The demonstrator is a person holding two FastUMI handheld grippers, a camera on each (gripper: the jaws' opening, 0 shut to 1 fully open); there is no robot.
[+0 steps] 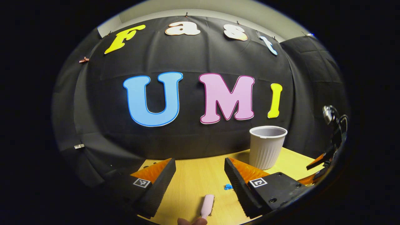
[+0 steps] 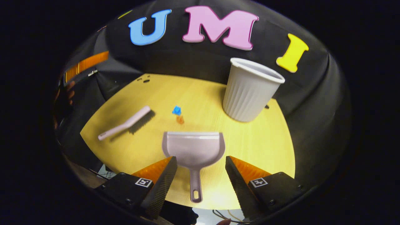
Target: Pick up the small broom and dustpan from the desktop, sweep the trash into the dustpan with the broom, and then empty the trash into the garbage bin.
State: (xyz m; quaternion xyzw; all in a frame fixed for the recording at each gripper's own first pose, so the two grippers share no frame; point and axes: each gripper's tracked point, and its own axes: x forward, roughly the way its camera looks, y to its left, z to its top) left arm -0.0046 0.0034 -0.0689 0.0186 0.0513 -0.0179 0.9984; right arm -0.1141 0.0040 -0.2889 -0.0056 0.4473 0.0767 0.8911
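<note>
In the right gripper view a grey dustpan [image 2: 193,147] lies flat on the yellow desktop [image 2: 265,143], its handle pointing toward me between the spread fingers of my open right gripper [image 2: 200,159], which hovers above it. The pale pink broom [image 2: 125,123] lies to the dustpan's left, bristles down. A blue scrap [image 2: 177,110] and an orange scrap [image 2: 180,119] sit just beyond the pan's lip. In the left gripper view my left gripper [image 1: 199,162] is open and holds nothing, low over the desk, with the broom's end [image 1: 207,204] and the blue scrap [image 1: 228,187] beneath it.
A ribbed grey bin [image 2: 250,90] stands upright at the back right of the desk, also seen ahead of the left gripper as the bin [image 1: 267,147]. The other gripper [image 1: 325,159] shows at the right edge. The left gripper [image 2: 84,65] and a hand [image 2: 67,90] show far left.
</note>
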